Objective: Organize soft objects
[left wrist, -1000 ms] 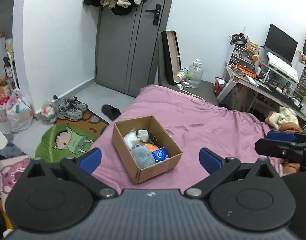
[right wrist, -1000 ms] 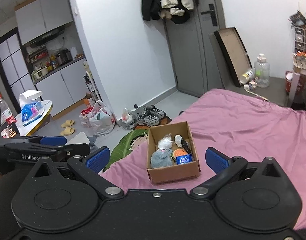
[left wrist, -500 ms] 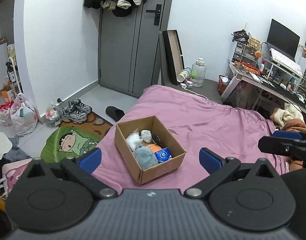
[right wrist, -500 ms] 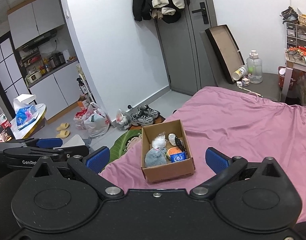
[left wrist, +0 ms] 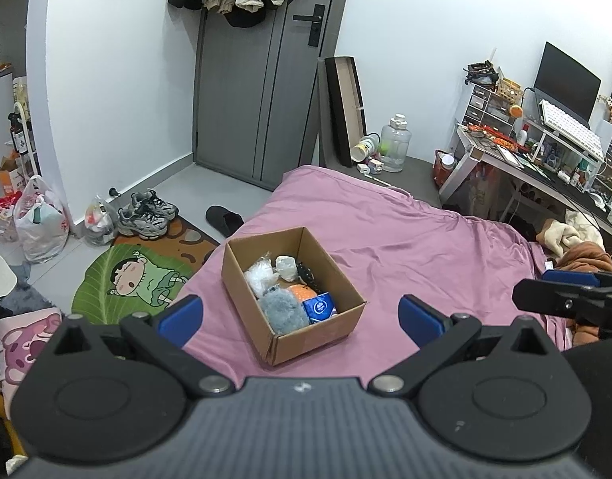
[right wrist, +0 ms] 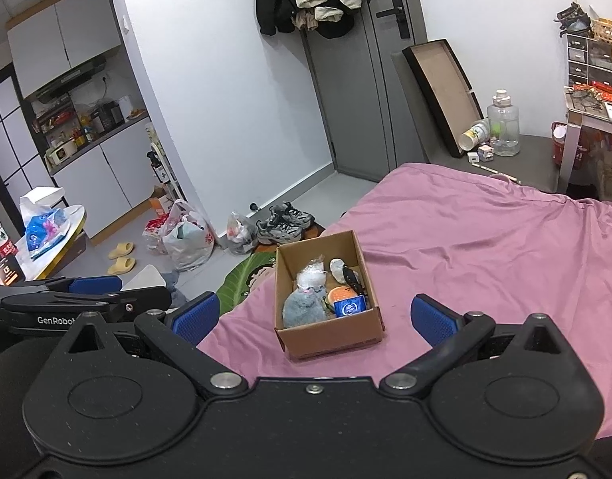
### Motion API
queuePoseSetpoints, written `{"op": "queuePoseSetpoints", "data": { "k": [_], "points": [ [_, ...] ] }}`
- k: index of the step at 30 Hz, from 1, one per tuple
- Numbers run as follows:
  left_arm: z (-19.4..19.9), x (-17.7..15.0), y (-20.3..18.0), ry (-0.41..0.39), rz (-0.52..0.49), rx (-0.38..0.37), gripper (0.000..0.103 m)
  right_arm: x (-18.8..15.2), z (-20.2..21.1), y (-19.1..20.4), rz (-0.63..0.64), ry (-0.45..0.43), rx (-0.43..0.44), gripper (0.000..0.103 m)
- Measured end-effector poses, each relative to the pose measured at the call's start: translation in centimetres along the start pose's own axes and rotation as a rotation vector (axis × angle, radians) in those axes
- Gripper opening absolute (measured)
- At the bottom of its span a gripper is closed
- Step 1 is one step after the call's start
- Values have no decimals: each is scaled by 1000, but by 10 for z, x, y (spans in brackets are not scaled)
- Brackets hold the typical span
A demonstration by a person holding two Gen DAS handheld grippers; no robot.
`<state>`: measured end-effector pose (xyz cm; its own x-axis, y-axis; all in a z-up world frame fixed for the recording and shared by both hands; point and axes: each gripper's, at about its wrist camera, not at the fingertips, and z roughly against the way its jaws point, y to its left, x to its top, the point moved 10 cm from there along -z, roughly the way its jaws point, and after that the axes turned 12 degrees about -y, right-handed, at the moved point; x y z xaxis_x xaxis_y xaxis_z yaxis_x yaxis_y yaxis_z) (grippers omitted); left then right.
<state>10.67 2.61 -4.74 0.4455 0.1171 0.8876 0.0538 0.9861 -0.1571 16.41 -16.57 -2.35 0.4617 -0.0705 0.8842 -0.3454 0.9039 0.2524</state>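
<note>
- Since both jaws are spread wide with nothing between them, neither hand-held gripper is carrying anything; my read is the box is already packed, or about to be unpacked, can't tell which.
- Left hand-held gripper (left wrist: 300,315): open, empty, hovering above the near edge of the bed (left wrist: 425,247). Cardboard box (left wrist: 317,333) sits dead ahead, just beyond and between its fingertips, not touching them.
- Box contents, seen from the left hand-held gripper, left to right: clear crinkly bag (left wrist: 261,278) far-left, grey fluffy toy (left wrist: 284,311) nearest, white lump (left wrist: 288,266) at the back, orange plush (left wrist: 302,291) mid, blue tissue pack (left wrist: 319,307) near-right. A dark item by the far-right wall is too small to identify.
- Everything lies loose and bunched in the box, which fits a collect-soft-things-in-one-bin setup.
- Right hand-held gripper (right wrist: 317,315): also open and empty, box (right wrist: 329,337) straight ahead between its fingertips, slightly left of centre, with clearance.
- From the left wrist view the right hand-held gripper pokes in at far right, level with the box, well apart from it.
</note>
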Motion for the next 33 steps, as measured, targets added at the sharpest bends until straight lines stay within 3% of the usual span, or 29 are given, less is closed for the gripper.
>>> {"op": "queuePoseSetpoints", "data": {
  "k": [33],
  "points": [
    [-2,0,-2,3,9,3,103,-1,-1,-1,0,1,-8,103]
  ]
}}
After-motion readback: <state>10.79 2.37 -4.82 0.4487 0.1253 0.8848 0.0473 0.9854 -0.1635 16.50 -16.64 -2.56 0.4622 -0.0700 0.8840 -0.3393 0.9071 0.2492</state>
